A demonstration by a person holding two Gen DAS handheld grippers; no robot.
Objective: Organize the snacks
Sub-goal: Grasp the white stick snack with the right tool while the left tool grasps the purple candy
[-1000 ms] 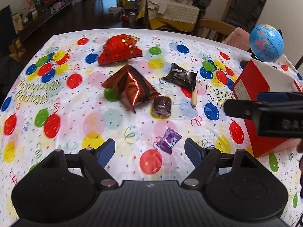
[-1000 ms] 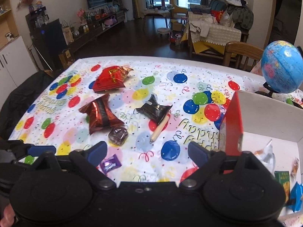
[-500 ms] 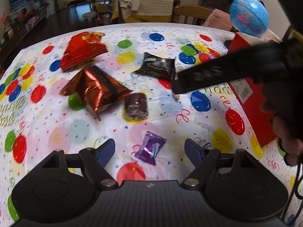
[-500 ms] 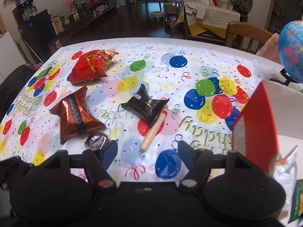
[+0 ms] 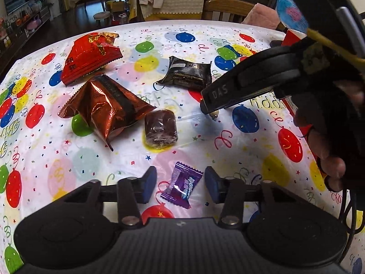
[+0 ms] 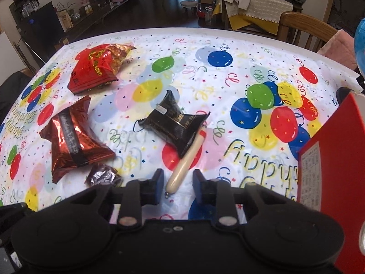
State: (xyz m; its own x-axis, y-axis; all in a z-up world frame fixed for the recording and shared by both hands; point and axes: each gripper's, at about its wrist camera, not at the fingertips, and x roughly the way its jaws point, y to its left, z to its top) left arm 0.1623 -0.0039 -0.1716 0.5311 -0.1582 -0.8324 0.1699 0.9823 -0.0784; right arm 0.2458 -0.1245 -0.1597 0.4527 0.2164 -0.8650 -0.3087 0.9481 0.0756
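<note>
My left gripper (image 5: 180, 183) is open around a purple candy (image 5: 182, 186) that lies on the balloon tablecloth (image 5: 57, 164). My right gripper (image 6: 178, 183) is open around the near end of a beige sausage stick (image 6: 187, 161); the gripper also shows from the side in the left wrist view (image 5: 212, 107). Further out lie a dark brown wrapped cake (image 5: 160, 129), a copper foil bag (image 5: 106, 106), a red snack bag (image 5: 91, 56) and a black packet (image 5: 188, 73). The same bags show in the right wrist view: copper (image 6: 70, 137), red (image 6: 98, 67), black (image 6: 175, 122).
A red box (image 6: 330, 180) with a white inside stands at the right edge of the table. A blue globe (image 5: 290, 13) and a wooden chair (image 6: 303, 29) stand behind the table's far right side. A living room lies beyond the far edge.
Both grippers moved forward and down toward the table. The left jaws now flank the purple candy; the right jaws narrowed and now flank the sausage stick.
</note>
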